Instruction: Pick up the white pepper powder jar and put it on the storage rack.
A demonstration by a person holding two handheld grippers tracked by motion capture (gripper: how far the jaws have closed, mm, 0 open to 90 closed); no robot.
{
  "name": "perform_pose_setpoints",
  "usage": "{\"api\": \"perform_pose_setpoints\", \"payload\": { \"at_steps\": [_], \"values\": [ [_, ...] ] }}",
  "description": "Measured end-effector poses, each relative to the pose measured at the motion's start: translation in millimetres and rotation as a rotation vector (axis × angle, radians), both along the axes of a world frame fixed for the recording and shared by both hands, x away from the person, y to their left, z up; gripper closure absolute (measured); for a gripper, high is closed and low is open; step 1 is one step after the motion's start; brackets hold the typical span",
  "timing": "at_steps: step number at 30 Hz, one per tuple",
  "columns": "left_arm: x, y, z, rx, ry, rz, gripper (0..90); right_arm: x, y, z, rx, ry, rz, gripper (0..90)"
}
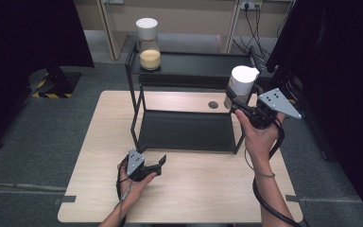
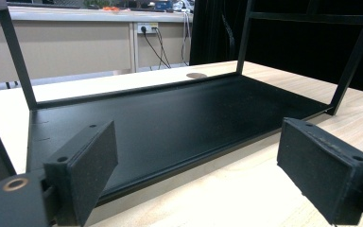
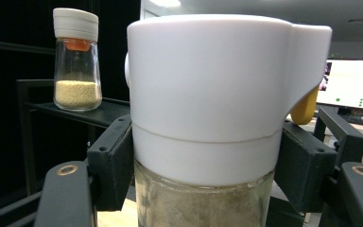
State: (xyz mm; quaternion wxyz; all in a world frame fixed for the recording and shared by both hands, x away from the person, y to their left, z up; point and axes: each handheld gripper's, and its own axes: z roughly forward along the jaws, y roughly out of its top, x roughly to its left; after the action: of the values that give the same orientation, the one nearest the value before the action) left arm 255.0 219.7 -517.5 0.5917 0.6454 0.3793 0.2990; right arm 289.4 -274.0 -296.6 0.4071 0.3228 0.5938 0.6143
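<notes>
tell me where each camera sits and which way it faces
High view: above the person's side, looking forward and down on table and rack; both forearms and grippers show.
Left gripper view: on the left gripper, facing the rack's lower shelf; jaws open.
Right gripper view: on the right gripper, clamped on the held jar.
Shared: high and right gripper views show the far jar on the top shelf.

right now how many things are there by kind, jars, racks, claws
glass seasoning jars with white caps: 2, one on the rack's top shelf, one held in the right claw
black two-tier metal rack: 1
claws: 2, left claw open, right claw shut on its jar
total: 5
</notes>
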Motion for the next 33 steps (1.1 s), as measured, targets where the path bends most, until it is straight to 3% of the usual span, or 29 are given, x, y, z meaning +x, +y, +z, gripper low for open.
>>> {"api": "perform_pose_setpoints", "payload": {
  "at_steps": [33],
  "values": [
    [-0.3, -0.1, -0.2, 0.000, -0.002, 0.000, 12.4, 17.3, 7.5, 39.2, 0.008, -0.009, -0.049, 30.6]
  ]
}}
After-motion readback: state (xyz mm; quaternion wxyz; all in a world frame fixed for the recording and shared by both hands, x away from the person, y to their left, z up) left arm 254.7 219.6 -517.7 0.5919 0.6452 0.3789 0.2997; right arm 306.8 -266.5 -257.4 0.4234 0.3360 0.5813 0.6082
